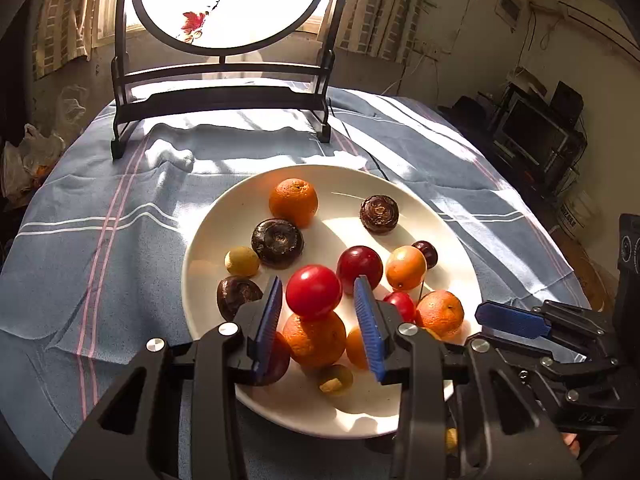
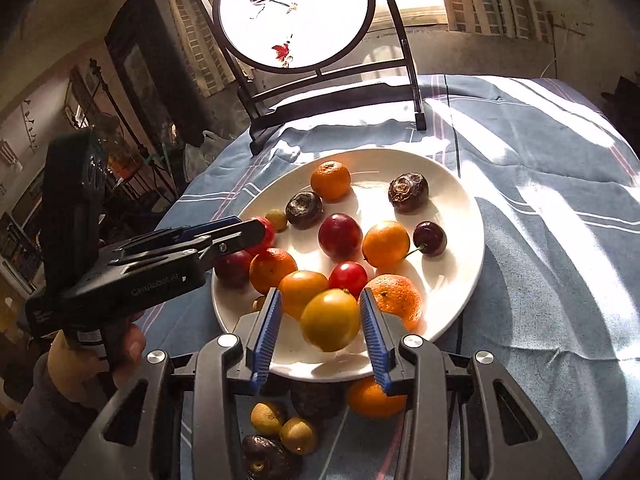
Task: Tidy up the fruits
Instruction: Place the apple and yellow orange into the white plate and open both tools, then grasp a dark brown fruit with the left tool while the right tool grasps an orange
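A: Start at the left. What is the left gripper (image 1: pixel 318 300) doing?

B: Its blue pads stand either side of a red tomato (image 1: pixel 313 291), which sits between them above the white plate (image 1: pixel 208 280). The left pad looks to touch the skin; on the right a thin gap shows, so I cannot tell whether it truly grips. From the right wrist camera the left gripper (image 2: pixel 256 230) shows side-on at the plate's left rim, with red fruit at its tip.

A: And under it?

B: An orange (image 1: pixel 316 338) directly below the tomato, a dark water chestnut (image 1: pixel 237 295) just left of the left pad, and a second red fruit (image 1: pixel 359 266) behind the right pad.

A: The middle of the plate?

B: A mandarin (image 2: pixel 330 180) at the far side, a dark chestnut (image 2: pixel 304 209) beside it, a red plum (image 2: pixel 340 235), and an orange (image 2: pixel 385 246) next to a cherry (image 2: pixel 429 238) with its stem.

A: Then the right gripper (image 2: pixel 321 322)?

B: Its jaws are parted around a yellow tomato (image 2: pixel 330 320) over the plate's near rim. Gaps show on both sides, so it is not clamped.

A: Anything off the plate?

B: On the striped blue tablecloth (image 2: pixel 540 280), below the near rim, lie an orange (image 2: pixel 374 398), two small yellow-green fruits (image 2: pixel 267 417) and a dark one (image 2: pixel 262 456). A round painted screen (image 2: pixel 294 12) stands at the far end.
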Tool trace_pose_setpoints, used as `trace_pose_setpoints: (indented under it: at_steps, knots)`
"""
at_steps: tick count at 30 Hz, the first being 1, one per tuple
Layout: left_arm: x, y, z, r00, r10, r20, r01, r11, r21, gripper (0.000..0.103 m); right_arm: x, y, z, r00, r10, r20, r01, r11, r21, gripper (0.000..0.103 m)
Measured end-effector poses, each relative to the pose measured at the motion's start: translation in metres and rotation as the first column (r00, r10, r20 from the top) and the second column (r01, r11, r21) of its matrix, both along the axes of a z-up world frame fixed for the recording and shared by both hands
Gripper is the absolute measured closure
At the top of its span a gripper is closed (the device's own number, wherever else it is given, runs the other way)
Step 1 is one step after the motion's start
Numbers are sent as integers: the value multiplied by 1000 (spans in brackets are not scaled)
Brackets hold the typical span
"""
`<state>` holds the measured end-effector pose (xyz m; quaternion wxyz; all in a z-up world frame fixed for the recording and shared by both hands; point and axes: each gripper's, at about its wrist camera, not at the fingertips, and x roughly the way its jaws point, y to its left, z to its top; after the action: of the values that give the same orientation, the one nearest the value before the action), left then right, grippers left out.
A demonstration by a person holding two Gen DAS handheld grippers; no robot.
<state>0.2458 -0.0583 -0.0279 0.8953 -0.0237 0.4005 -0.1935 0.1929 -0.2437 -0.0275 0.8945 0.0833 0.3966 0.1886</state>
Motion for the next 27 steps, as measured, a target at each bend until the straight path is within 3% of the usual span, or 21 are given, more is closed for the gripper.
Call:
trace_pose_setpoints:
  at_steps: [2, 4, 7, 15, 21, 25, 27]
  knots:
    - [-9, 5, 3, 1000, 2, 12, -1, 1000, -15, 51, -9, -3, 5, 1000, -3, 24, 4, 1000, -15, 62]
    - [-25, 9, 5, 999, -3, 34, 3, 1000, -15, 45, -21, -7, 8, 999, -4, 41, 5, 1000, -20, 62]
    - [-60, 9, 2, 997, -71, 36, 72, 997, -2, 45, -43, -19, 8, 998, -16, 58, 18, 1000, -21, 62]
    - [-163, -27, -32, 967, -255, 3, 251, 954, 166, 45, -94, -51, -8, 994, -79, 78, 81, 996, -25, 60]
    - [-161, -53, -52, 970, -242, -23, 241, 950, 196, 45, -104, -52, -20, 996, -72, 48, 73, 997, -31, 60]
    - [-156, -64, -58, 964, -259, -56, 265, 943, 201, 58, -101, -49, -23, 997, -69, 36, 71, 996, -58, 60]
    - [-159, -63, -56, 966, -255, -39, 258, 943, 209, 58, -94, -48, -25, 997, -68, 23, 70, 995, -72, 60]
